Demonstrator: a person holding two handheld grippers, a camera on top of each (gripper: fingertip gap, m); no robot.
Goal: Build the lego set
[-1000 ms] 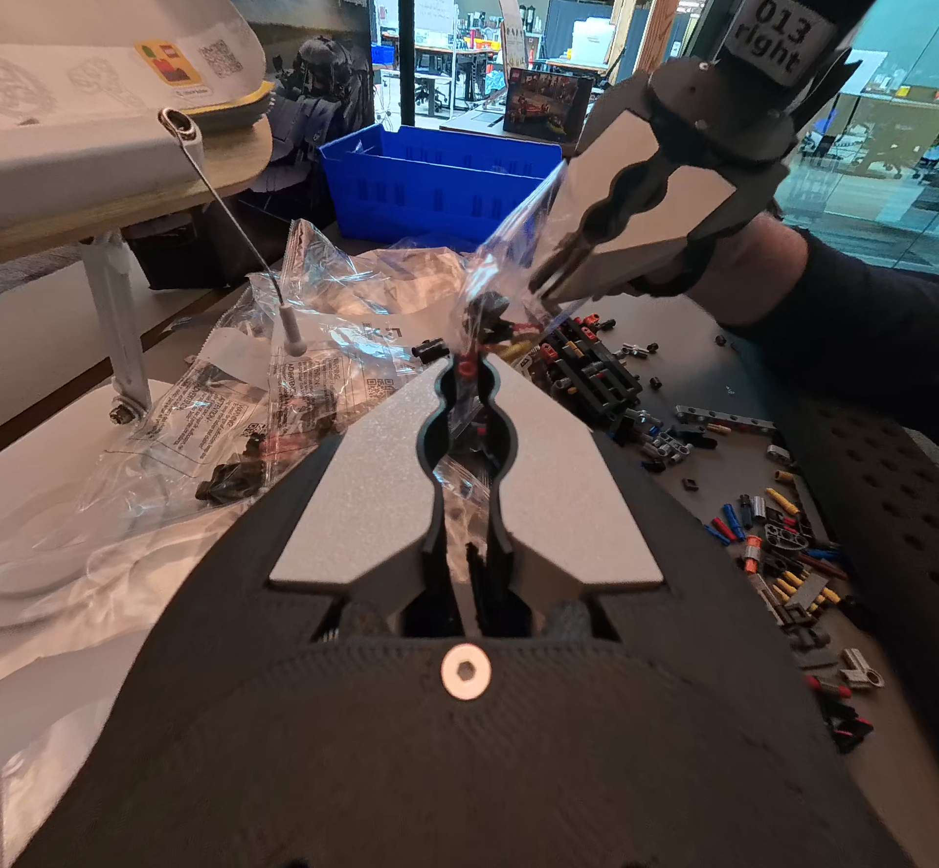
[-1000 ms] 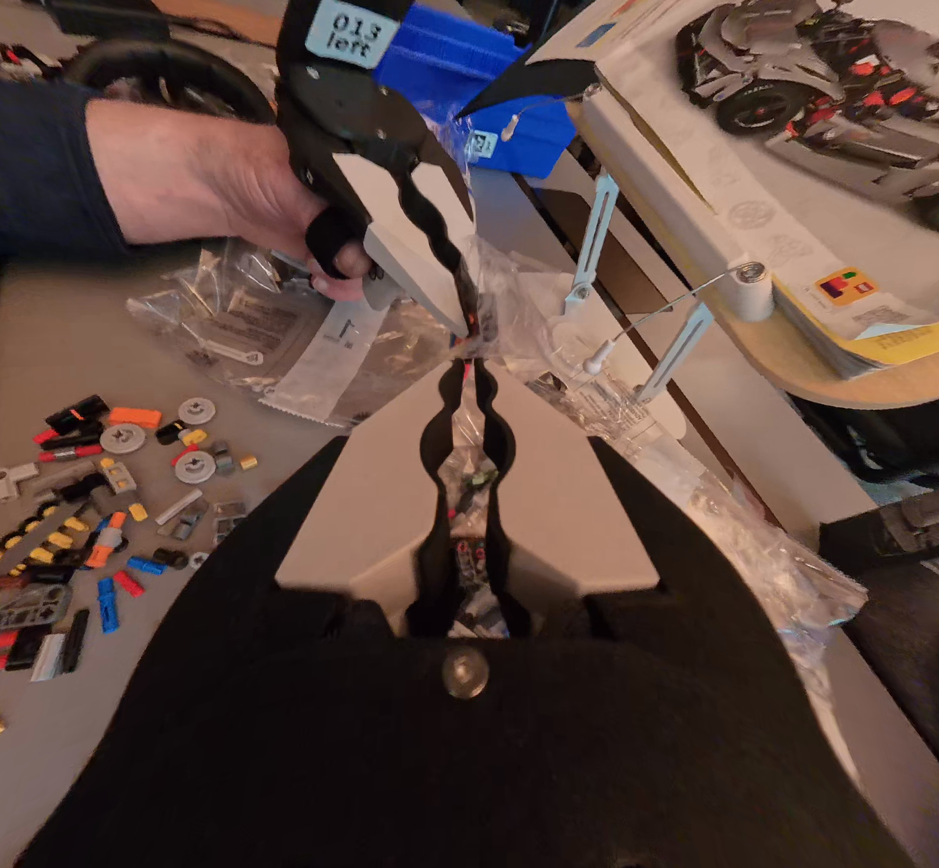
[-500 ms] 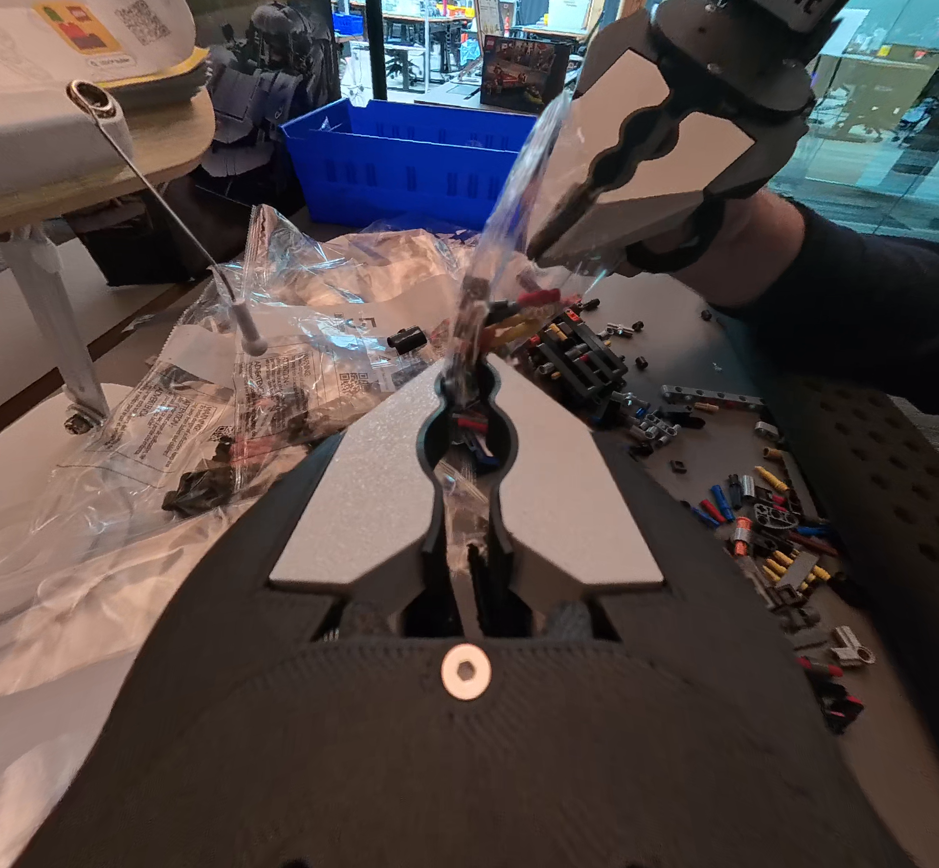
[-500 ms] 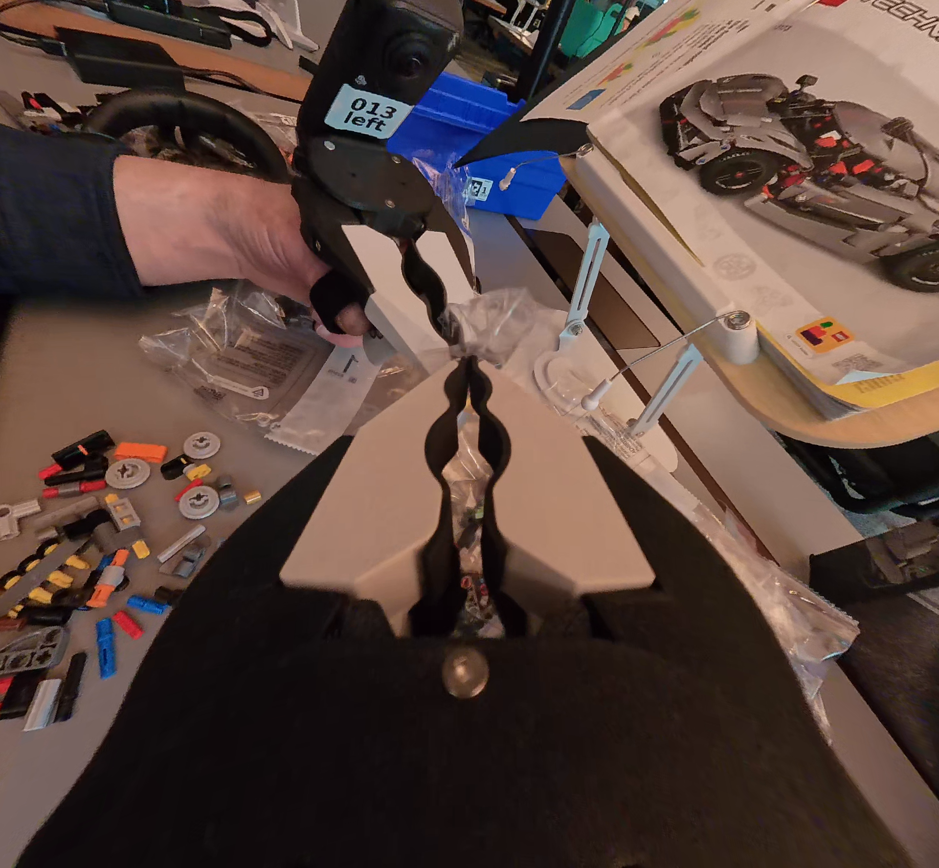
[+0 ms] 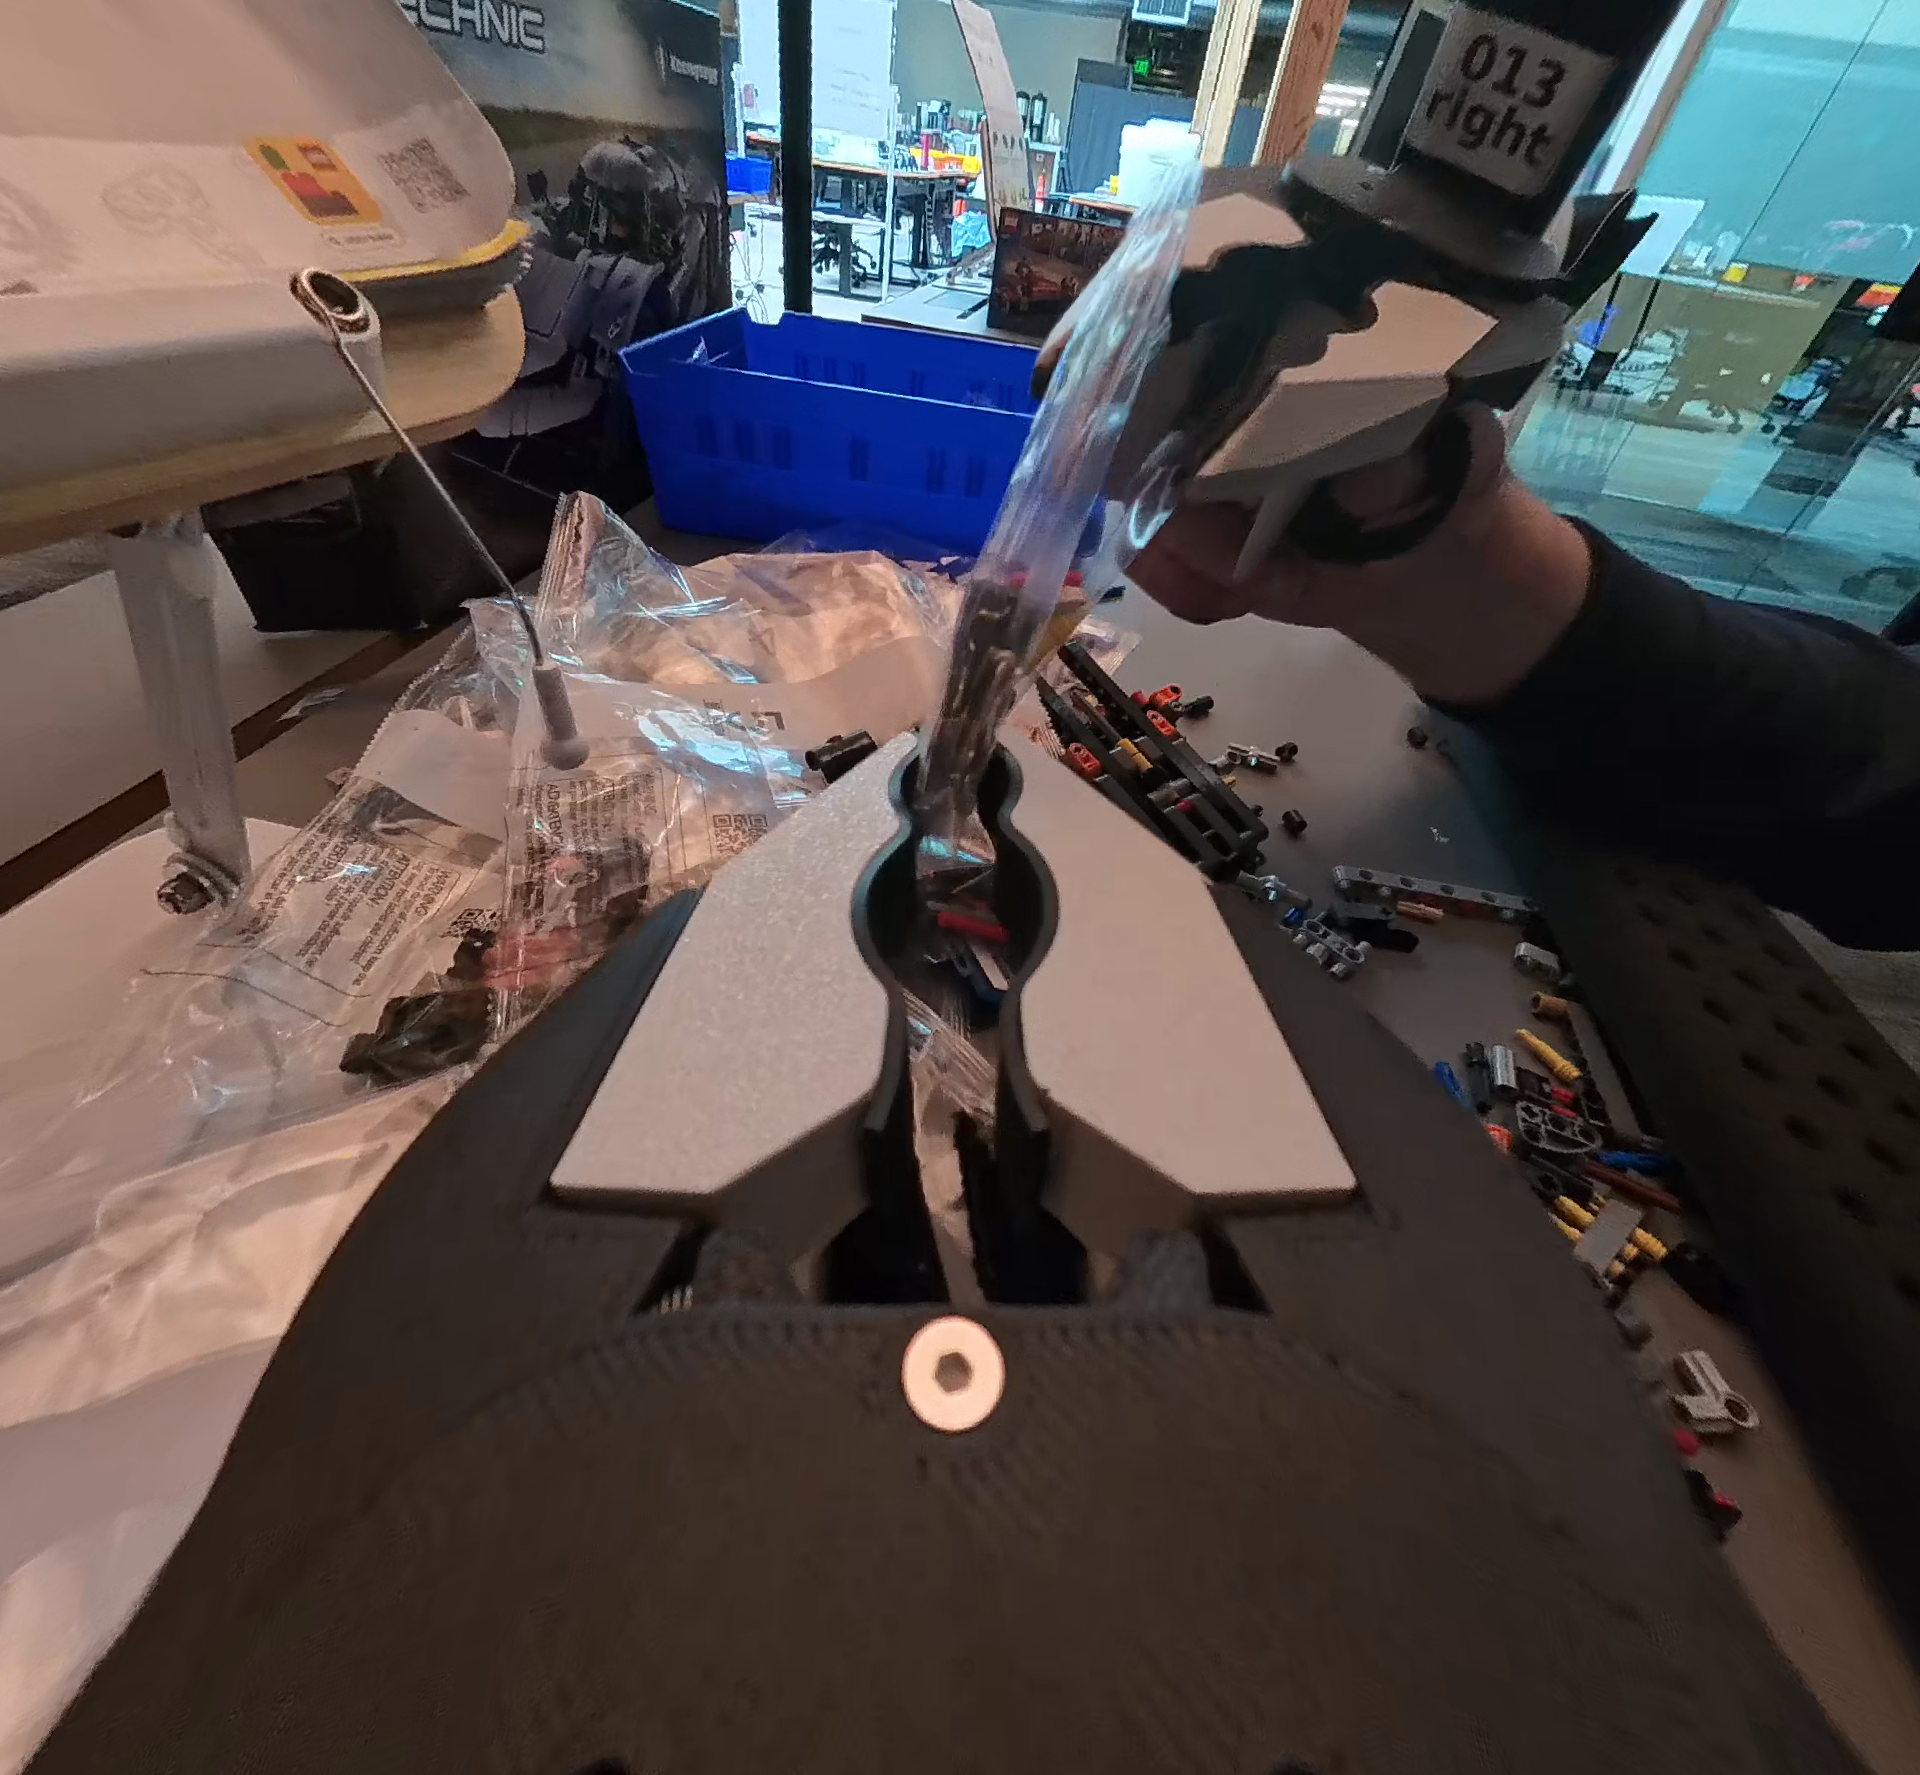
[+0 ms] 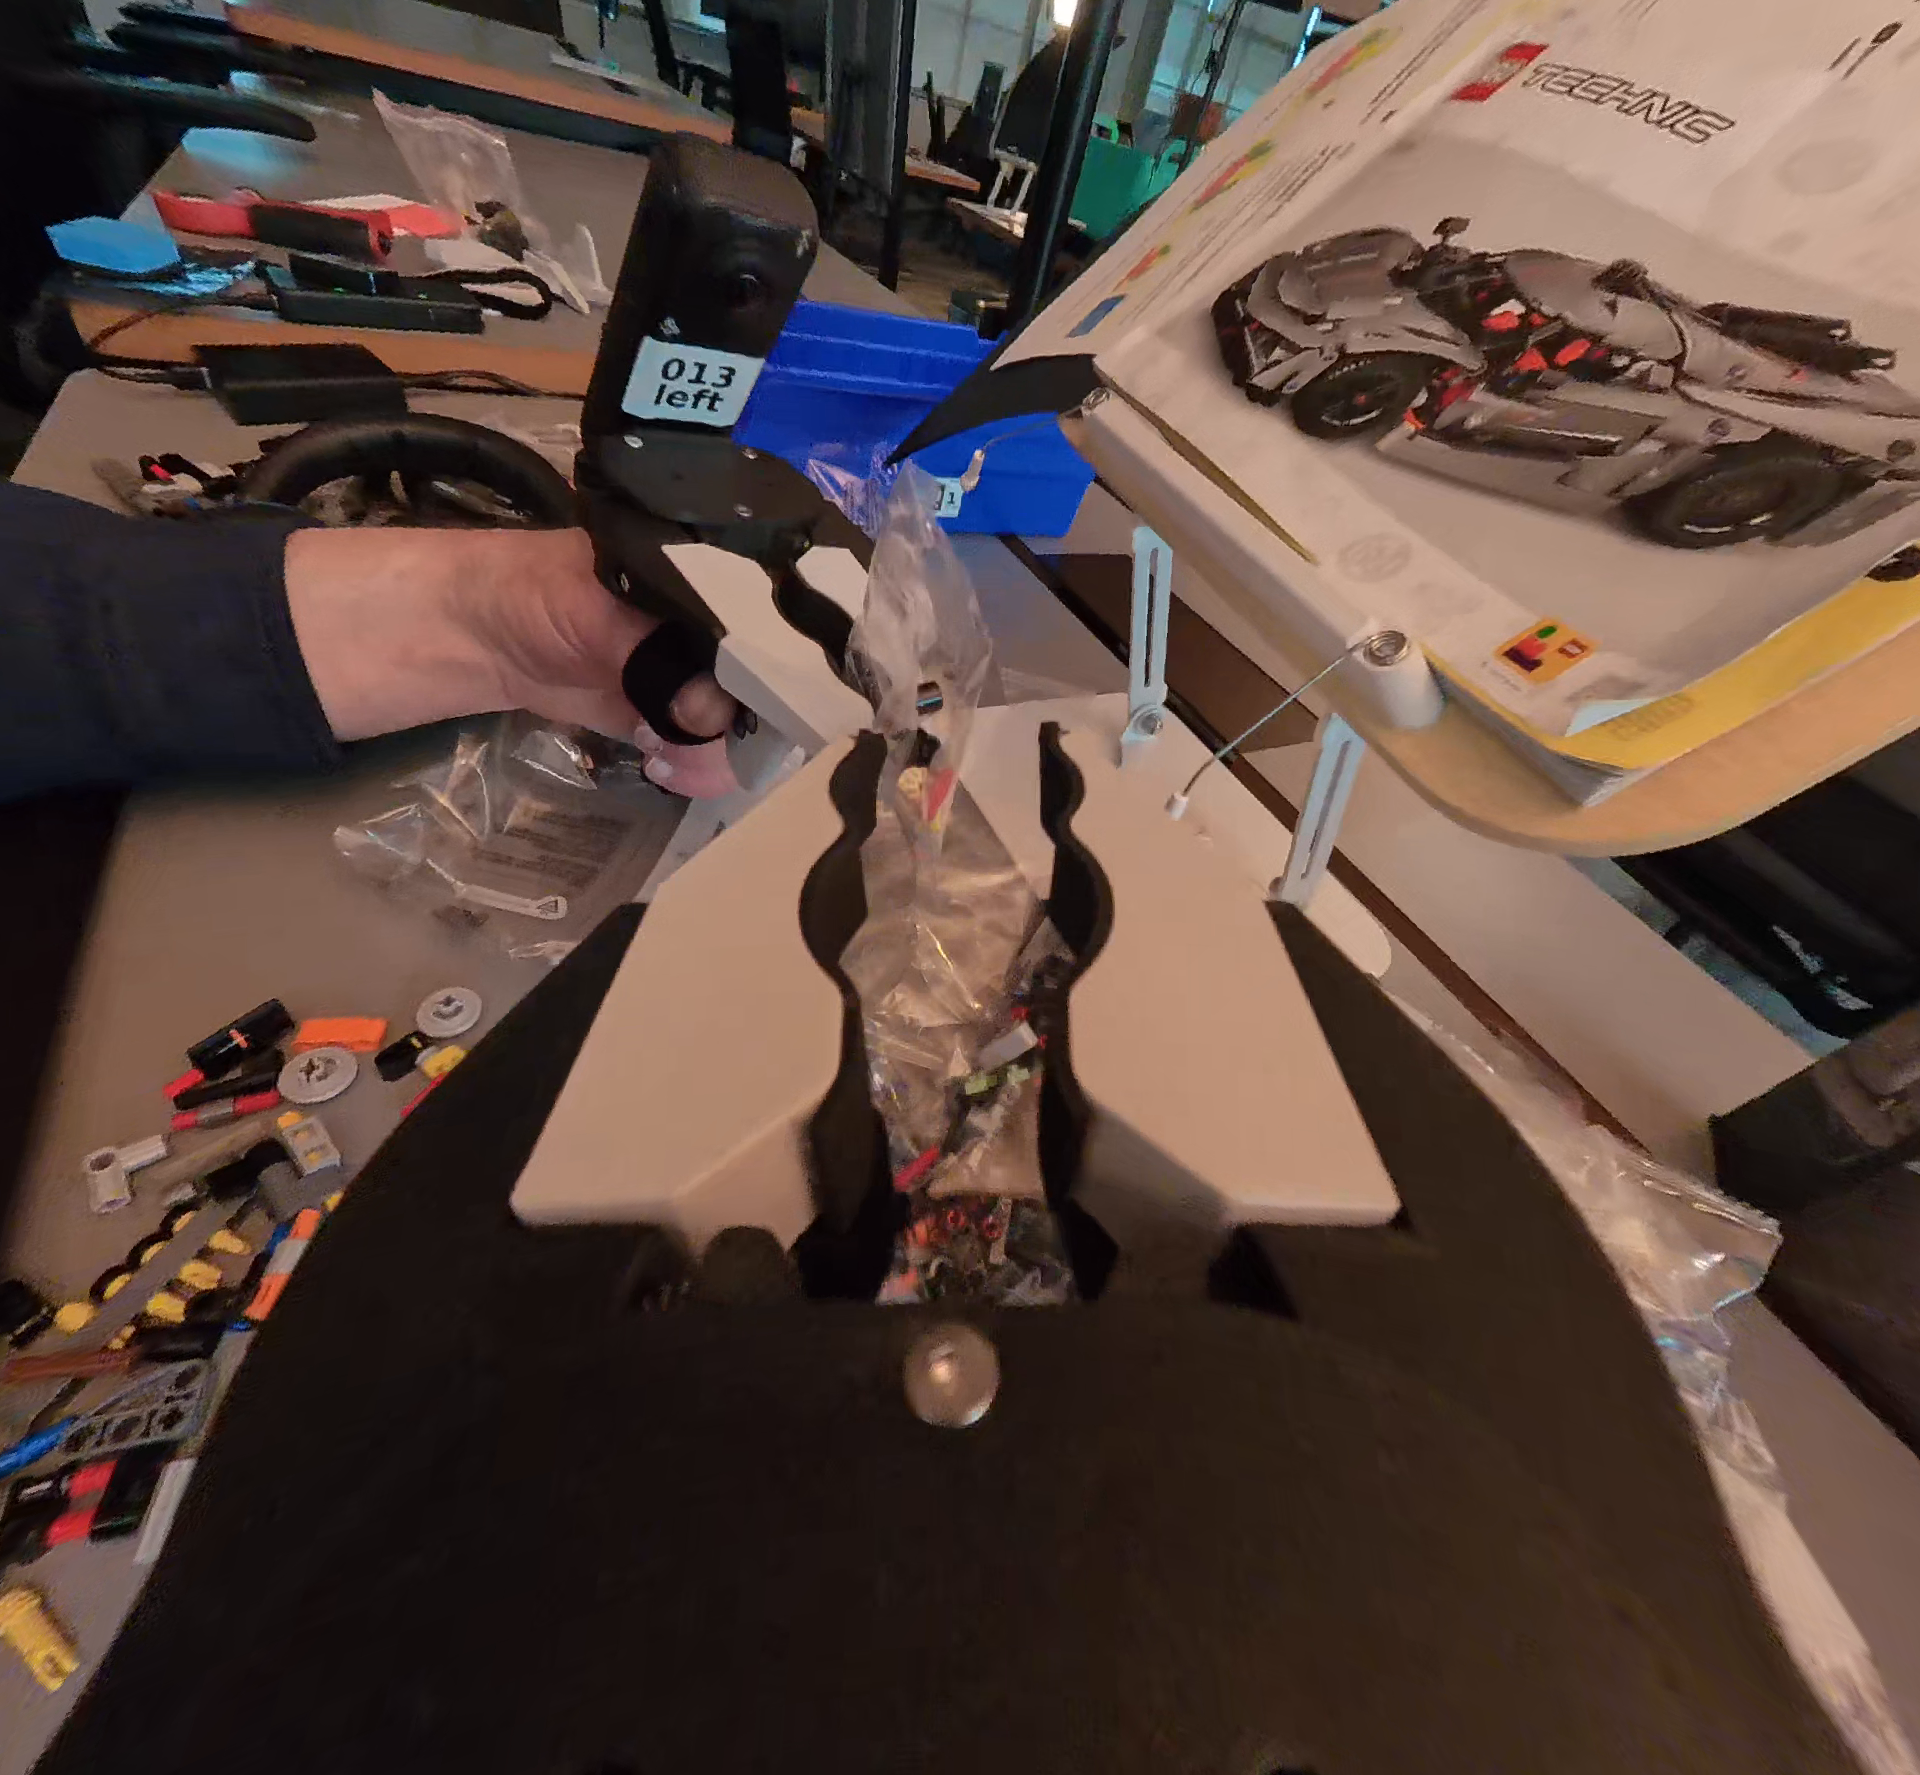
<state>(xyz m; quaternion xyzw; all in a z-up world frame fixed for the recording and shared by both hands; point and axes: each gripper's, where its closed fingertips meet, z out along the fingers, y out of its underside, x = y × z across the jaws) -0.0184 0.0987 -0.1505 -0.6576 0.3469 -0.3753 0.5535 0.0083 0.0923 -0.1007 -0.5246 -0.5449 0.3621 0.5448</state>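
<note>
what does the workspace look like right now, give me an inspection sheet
surface: grey table, crowded.
job's things: clear parts bag held up over the table; loose lego pieces scattered; part-built black frame; instruction booklet on a stand.
clutter: other plastic bags piled beside the stand; blue bin behind them.
grippers: left gripper, jaws shut on the parts bag; right gripper, jaws open with the bag between them.
cables: black cords on a far desk; none seen on the work table.
surroundings: open office with desks and glass walls.
</note>
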